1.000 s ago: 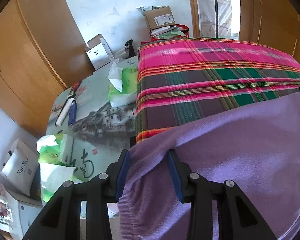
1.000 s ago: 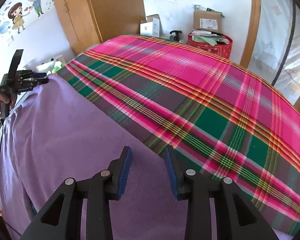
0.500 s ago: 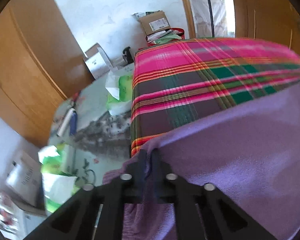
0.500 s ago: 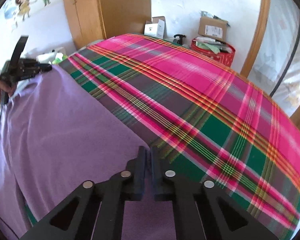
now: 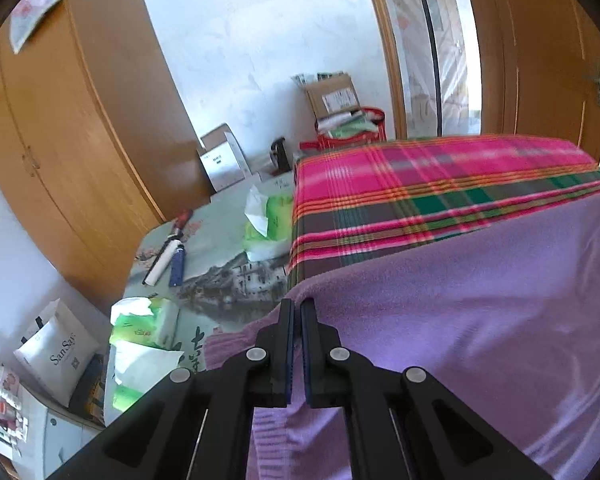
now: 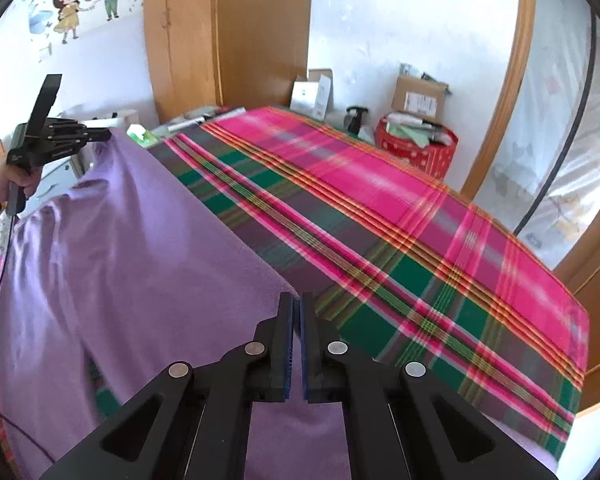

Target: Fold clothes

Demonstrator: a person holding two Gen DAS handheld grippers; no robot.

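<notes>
At the bottom of the left wrist view, the left gripper (image 5: pixel 297 312) is clamped hard on the edge of the purple garment (image 5: pixel 480 312), pads pressed together with cloth between them; a second ago those same jaws stood wide apart around the hem. Same story on the right: the right gripper (image 6: pixel 296 306) has gone from open to pinched on the garment's top edge. Both corners are now raised, and the purple fabric hangs stretched between the two tools instead of lying on the plaid blanket (image 6: pixel 400 240), sagging in folds toward the near side. In the right wrist view the left gripper shows up high at the far left, a hand (image 6: pixel 8 178) around its handle, garment corner drawn up to its tip. Beyond the cloth, the blanket covers the bed, more of it showing than before. Further off to the left sits a side table (image 5: pixel 220 236) with tissue packs (image 5: pixel 270 220); against the back wall, a cardboard box (image 5: pixel 334 96).
</notes>
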